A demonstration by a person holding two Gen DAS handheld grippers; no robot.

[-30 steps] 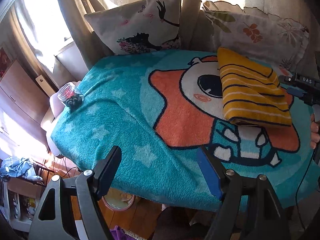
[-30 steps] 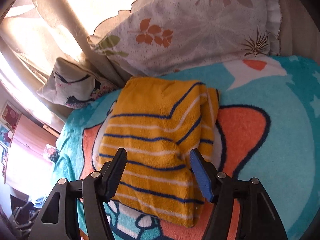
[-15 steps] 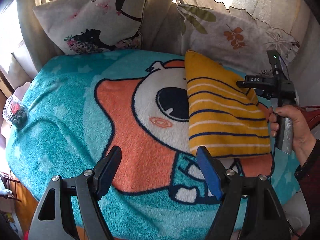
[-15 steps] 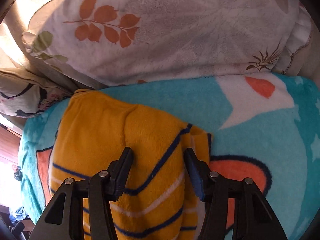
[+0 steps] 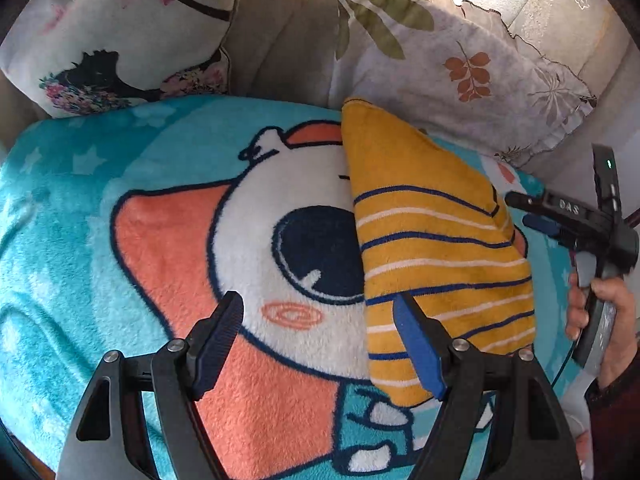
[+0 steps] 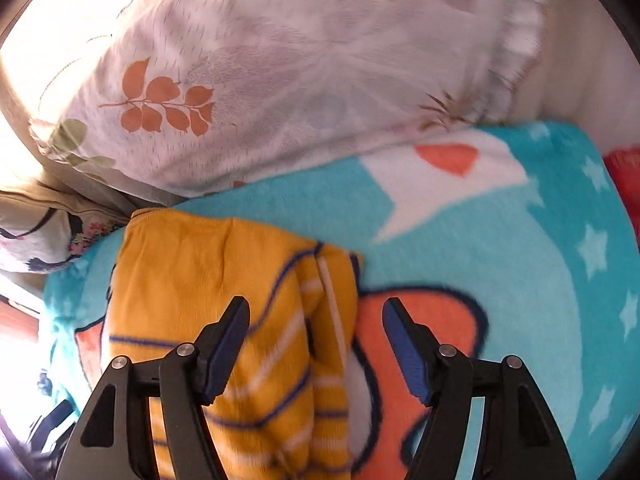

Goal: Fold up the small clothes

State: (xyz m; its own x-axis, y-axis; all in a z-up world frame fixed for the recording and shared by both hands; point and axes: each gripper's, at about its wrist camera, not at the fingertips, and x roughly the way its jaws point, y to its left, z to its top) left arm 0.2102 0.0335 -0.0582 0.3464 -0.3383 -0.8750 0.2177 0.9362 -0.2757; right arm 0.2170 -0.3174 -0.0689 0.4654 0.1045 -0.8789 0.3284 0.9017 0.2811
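Note:
A folded yellow garment with navy and white stripes (image 5: 432, 240) lies on the right part of the teal cartoon blanket (image 5: 80, 216). My left gripper (image 5: 318, 344) is open and empty, low over the blanket, its right finger at the garment's near left edge. My right gripper (image 6: 316, 344) is open and empty, straddling the garment's right folded edge (image 6: 248, 304). In the left wrist view the right gripper (image 5: 532, 216) sits just right of the garment, held by a hand.
Two pillows lean at the back: a leaf-print one (image 5: 460, 68) just behind the garment and a silhouette-print one (image 5: 112, 32) at the left. The leaf pillow (image 6: 280, 72) fills the top of the right wrist view. Something red (image 6: 624, 176) shows at the far right.
The left gripper has moved forward and right, up to the garment's near edge. The right gripper has shifted right to the garment's right edge and its jaws have opened wider.

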